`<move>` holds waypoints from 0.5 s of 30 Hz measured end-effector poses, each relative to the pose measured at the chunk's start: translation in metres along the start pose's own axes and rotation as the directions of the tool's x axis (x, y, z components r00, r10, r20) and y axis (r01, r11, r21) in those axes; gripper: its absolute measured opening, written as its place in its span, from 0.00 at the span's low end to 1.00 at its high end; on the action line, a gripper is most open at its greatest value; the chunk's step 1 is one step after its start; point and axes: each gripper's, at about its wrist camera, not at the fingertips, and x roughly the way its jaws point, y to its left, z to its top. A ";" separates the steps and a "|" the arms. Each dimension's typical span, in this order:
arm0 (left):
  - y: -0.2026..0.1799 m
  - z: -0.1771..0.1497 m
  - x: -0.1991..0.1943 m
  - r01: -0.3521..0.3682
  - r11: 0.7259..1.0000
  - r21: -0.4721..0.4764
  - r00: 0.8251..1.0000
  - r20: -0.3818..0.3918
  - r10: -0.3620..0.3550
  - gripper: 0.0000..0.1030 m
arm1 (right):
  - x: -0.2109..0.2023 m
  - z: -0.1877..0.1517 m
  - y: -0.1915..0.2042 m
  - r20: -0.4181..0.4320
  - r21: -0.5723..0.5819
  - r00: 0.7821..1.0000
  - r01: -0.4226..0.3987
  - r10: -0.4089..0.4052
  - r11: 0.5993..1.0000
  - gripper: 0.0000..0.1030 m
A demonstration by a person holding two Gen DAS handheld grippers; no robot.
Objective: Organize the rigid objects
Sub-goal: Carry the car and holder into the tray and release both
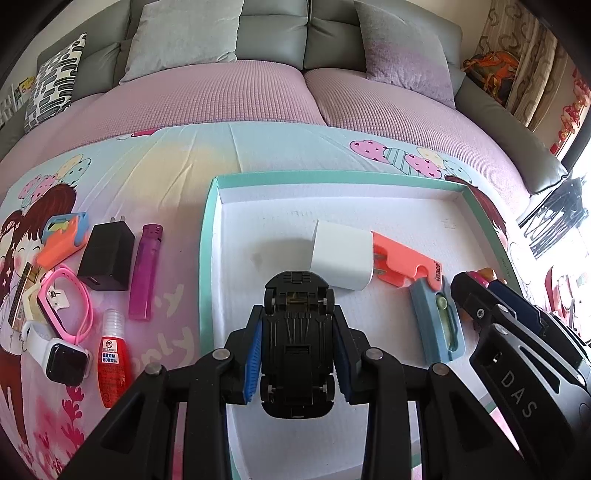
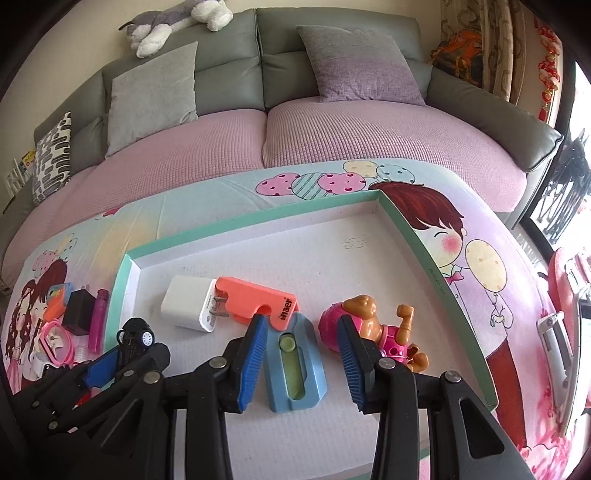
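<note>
Gripping a black toy car (image 1: 298, 347) belly-up between its blue pads, the left gripper (image 1: 298, 350) is hovering over the near left part of the white tray (image 1: 258, 218), whose rim is mint green. The right gripper (image 2: 303, 358) is hanging with its jaws apart and nothing pressed between them; a blue utility knife (image 2: 295, 373) is lying on the tray floor in the gap, and a pink and tan toy dog figure (image 2: 373, 325) is lying just beside the right pad, though contact cannot be told. Beyond the knife, an orange utility knife (image 2: 258, 302) is overlapping the blue one's far end, and a white plug charger (image 2: 190, 304) is resting against it with its prongs touching the orange body. Left of the tray, on the cartoon-printed cloth (image 1: 177, 162), are lying a purple lighter (image 1: 144, 273), a black plug charger (image 1: 107, 258), a red bottle (image 1: 112, 358), a pink watch strap (image 1: 70, 299), a white smartwatch (image 1: 61, 356) and an orange and blue knife (image 1: 62, 240). A sofa (image 1: 273, 33) with pillows is standing behind
</note>
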 end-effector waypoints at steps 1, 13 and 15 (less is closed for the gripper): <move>0.000 0.000 0.000 -0.001 1.000 0.000 1.000 0.000 0.001 0.34 | 0.000 0.000 0.000 0.000 -0.002 1.000 0.003 -0.003 1.000 0.42; 0.004 0.005 -0.017 -0.003 1.000 -0.014 0.999 0.046 0.004 0.61 | -0.016 0.005 -0.002 0.049 0.009 0.999 0.000 0.000 1.000 0.47; 0.006 0.006 -0.021 0.000 1.000 -0.024 0.998 0.059 0.001 0.63 | -0.017 0.005 -0.002 0.052 0.008 0.999 0.002 -0.002 1.000 0.47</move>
